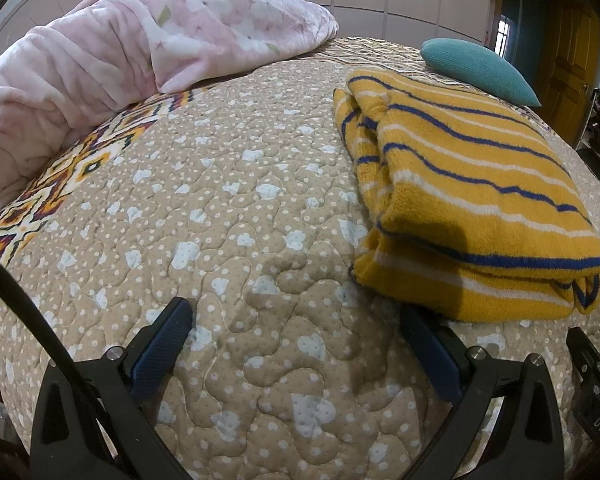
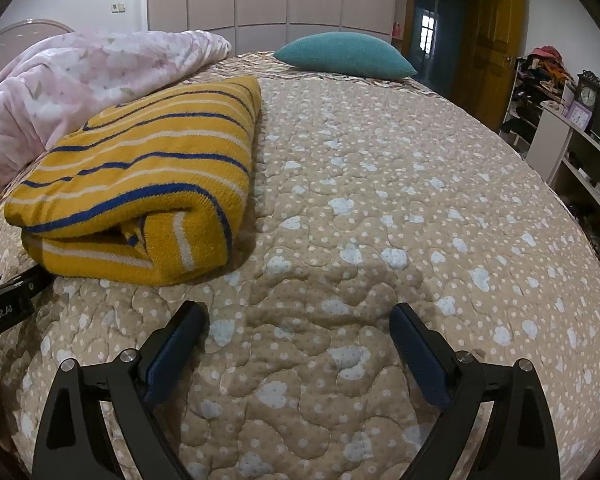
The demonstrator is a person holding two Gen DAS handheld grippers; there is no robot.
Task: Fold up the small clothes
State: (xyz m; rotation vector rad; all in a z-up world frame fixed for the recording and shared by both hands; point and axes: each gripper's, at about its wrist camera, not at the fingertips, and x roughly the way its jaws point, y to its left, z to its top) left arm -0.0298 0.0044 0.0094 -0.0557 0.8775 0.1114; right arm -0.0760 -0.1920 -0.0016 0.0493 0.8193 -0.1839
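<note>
Both grippers empty, sweater folded — the danger now is undoing your own work.

Your left gripper (image 1: pixel 296 340) has its blue-padded jaws spread wide over bare quilt, and your right gripper (image 2: pixel 298 344) stands just as wide with nothing between its pads. The mustard-yellow knitted sweater with blue and white stripes (image 1: pixel 472 204) sits folded in a thick bundle on the beige quilted bedspread with pale dots (image 2: pixel 380 200), near its front edge, between your two hands. Careful: your left gripper's right finger (image 1: pixel 428 356) is just beside the bundle's near hem, so a careless swing could snag the knit and drag the top layer open. The fold looks plump and loose, so I'd judge a nudge could roll it. The crumpled pink floral blanket (image 1: pixel 120 48) lies close behind; push the sweater back and it may tangle.
</note>
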